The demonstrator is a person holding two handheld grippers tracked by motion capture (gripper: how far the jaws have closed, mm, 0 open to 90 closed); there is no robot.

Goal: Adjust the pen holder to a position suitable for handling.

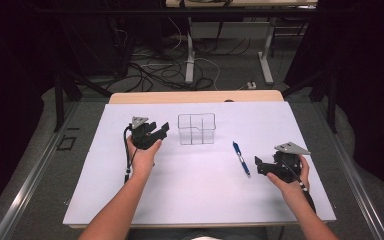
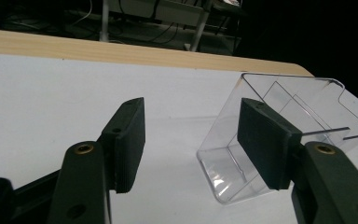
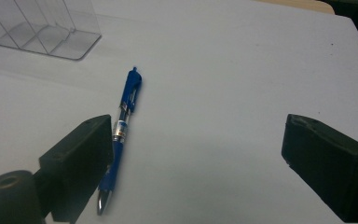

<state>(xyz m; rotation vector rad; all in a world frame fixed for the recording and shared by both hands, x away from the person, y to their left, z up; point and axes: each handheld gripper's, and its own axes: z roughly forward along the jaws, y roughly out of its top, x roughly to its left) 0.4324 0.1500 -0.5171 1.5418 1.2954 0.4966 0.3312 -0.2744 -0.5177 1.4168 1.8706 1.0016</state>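
Bright white table, dark surroundings.
Even overhead light leaves soft shadows under the clear box [image 2: 279,140] and pen [image 3: 121,130]; close black jaws look slightly blurred, everything mildly grainy.

- The divided box [image 1: 196,128] stands on the tabletop [image 1: 200,200] near the middle of its far edge.
- The pen [image 1: 241,158] lies right of the box, nearer the front edge.

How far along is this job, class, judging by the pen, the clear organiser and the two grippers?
Nothing looks done yet: the blue pen lies flat on the white mat, apart from the clear organiser. In hand: nothing; left gripper and right gripper are open. Probably left: lifting the pen, perhaps into the organiser.
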